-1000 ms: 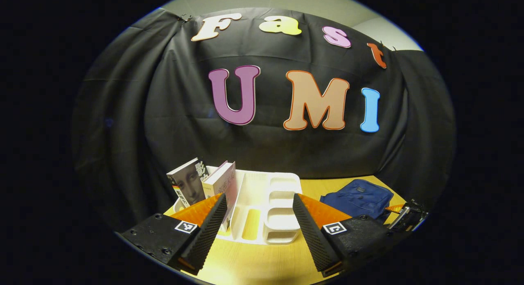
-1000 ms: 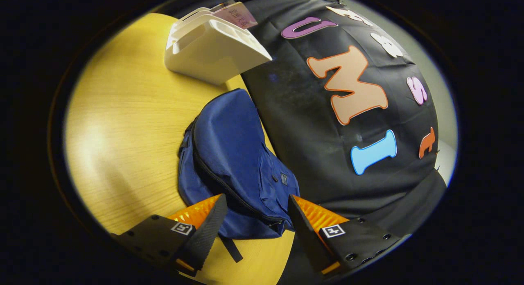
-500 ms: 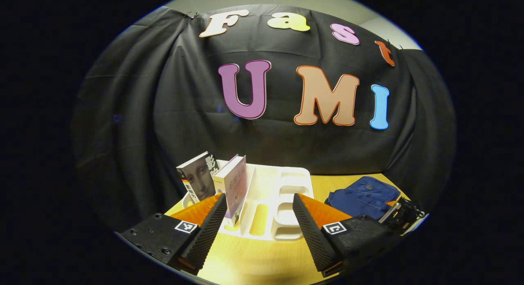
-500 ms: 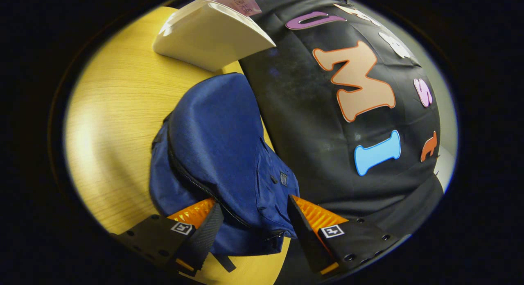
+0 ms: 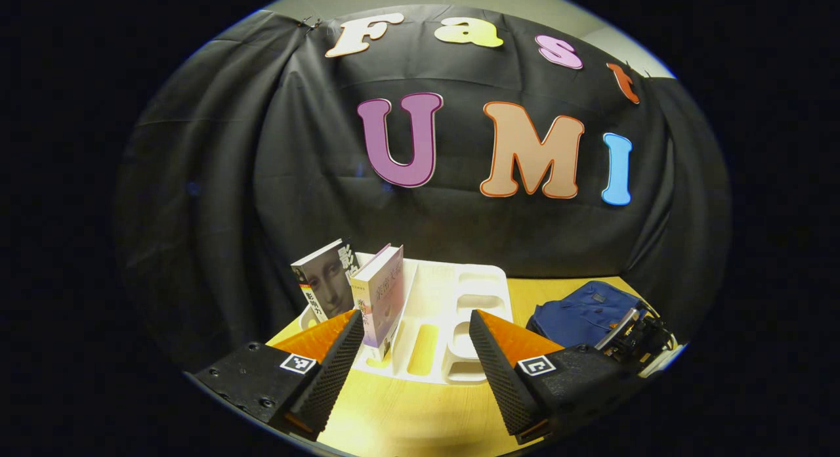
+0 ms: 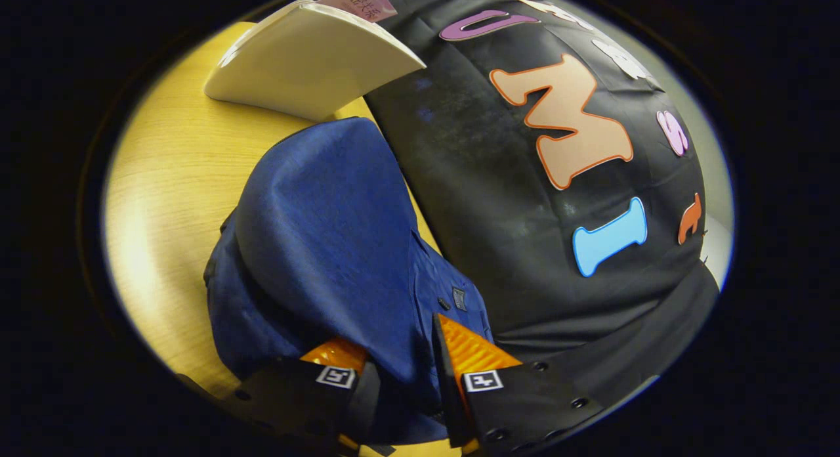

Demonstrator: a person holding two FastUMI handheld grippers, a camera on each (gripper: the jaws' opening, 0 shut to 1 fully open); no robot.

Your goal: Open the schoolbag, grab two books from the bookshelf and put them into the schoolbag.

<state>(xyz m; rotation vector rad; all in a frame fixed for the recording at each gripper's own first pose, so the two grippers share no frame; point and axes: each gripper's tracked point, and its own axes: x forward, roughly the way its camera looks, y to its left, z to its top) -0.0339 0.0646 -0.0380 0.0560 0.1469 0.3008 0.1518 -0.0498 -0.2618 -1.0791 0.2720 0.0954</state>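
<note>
In the left gripper view, the left gripper hangs with fingers spread wide, gripping nothing, above bare worktop before the white bookshelf. Two books lean at its left end; their cover writing is too small to read. The blue schoolbag lies near the far right edge.

In the right gripper view, the right gripper has its fingers drawn close, pinching the schoolbag's blue fabric; the zipper there is hidden.

Matt blue cloth schoolbag, glossy white plastic bookshelf, smooth wood table.
</note>
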